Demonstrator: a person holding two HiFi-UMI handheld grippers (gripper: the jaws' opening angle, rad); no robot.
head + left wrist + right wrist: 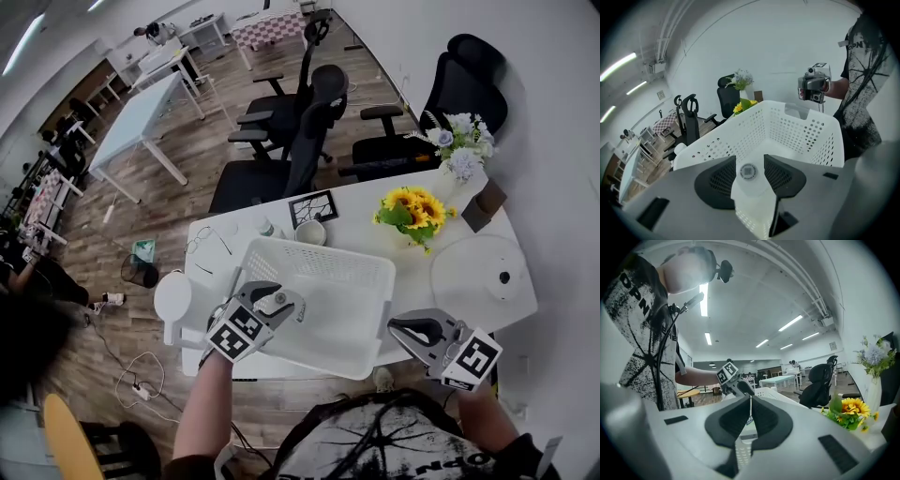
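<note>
White basket held from both sides on a white table.

The left gripper is at the basket's left rim. Its jaws stand partly apart, with the white rim, which bears a round label, filling the gap between them. The right gripper is at the opposite rim, its jaws almost together on the thin edge of the wall. There are two grippers and one basket. Beyond the basket are one mug, one bunch of sunflowers and one vase of pale flowers.
</note>
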